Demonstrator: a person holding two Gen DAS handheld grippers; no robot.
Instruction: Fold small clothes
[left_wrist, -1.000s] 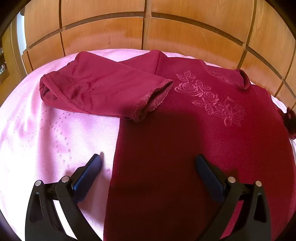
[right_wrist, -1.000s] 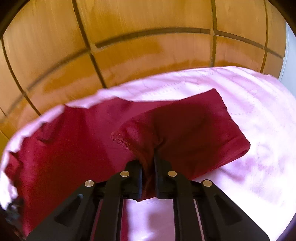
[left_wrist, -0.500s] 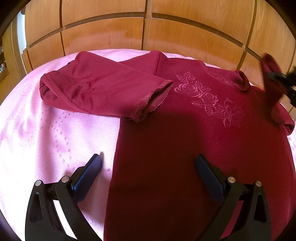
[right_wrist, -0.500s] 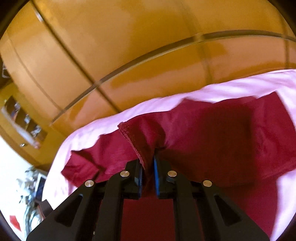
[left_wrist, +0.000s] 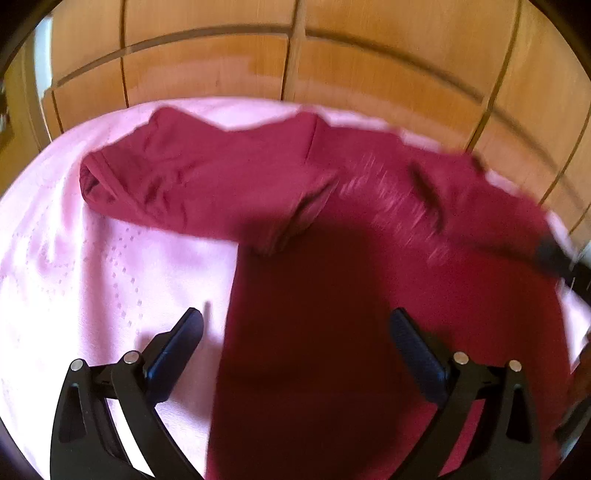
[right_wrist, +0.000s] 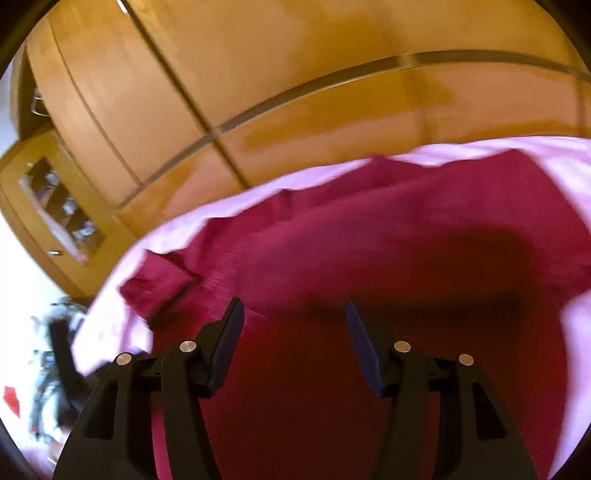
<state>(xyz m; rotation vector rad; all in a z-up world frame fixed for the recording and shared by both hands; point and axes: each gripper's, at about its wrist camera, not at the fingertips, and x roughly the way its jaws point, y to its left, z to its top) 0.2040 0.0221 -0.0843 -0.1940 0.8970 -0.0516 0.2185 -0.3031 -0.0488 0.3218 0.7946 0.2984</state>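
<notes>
The left hand-held gripper (left_wrist: 295, 343) is hovering low over the near edge of the top (left_wrist: 332, 295), its jaws spread wide and gripping nothing; one finger (left_wrist: 177, 350) is hanging above the pink cloth (left_wrist: 92, 277), the other above the dark red fabric. The top is lying spread on the pink cloth, with its left sleeve (left_wrist: 192, 188) folded across toward the chest. The far side of the top is blurring in this view, and a dark shape is showing at the right edge, too smeared to identify.

The right hand-held gripper (right_wrist: 293, 332) is tilting over the same top (right_wrist: 388, 258), jaws parted and empty, both fingers poised above the red fabric. A folded sleeve (right_wrist: 159, 284) is lying to its left near the cloth's edge. Wooden cabinet doors (right_wrist: 295, 92) are standing behind the cloth (right_wrist: 110, 314).
</notes>
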